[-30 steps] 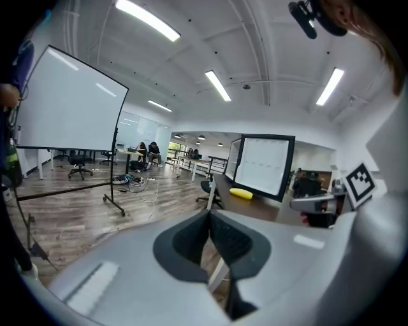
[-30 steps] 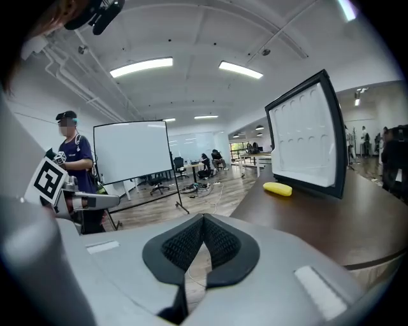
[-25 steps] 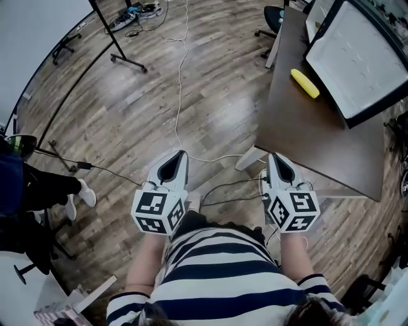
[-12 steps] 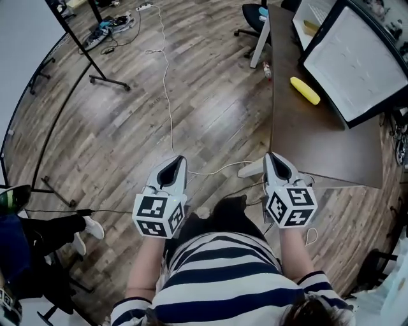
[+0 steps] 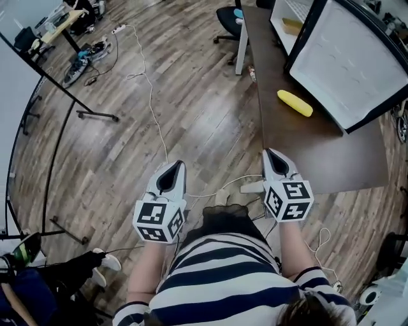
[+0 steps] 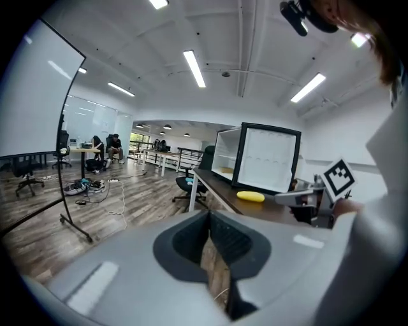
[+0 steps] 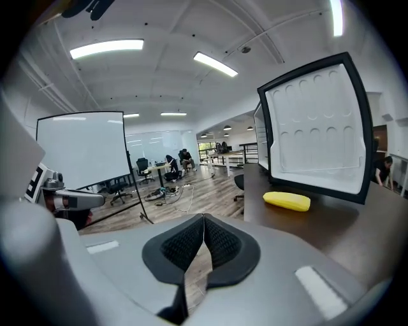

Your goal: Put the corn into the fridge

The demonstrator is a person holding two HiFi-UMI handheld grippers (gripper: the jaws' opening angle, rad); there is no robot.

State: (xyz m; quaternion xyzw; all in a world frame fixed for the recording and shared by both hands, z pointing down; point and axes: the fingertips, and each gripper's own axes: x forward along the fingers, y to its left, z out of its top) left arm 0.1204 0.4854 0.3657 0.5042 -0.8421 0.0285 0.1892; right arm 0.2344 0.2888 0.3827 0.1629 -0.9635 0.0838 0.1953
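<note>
The yellow corn lies on the dark brown table, just in front of the small white fridge's open, black-framed door. The fridge body stands behind it with its inside showing. My left gripper is shut and empty over the wooden floor, well left of the table. The right gripper, also shut and empty, hovers by the table's near corner, short of the corn. From the left gripper the corn shows ahead to the right; from the right gripper the corn lies ahead right.
A black office chair stands at the table's far end. A black stand and a white cable cross the floor on the left. A seated person's legs are at lower left. A whiteboard stands farther back.
Both grippers have travelled across the floor toward the table, staying shut. The table corner, corn and fridge door now sit closer and more ahead of the right gripper.
</note>
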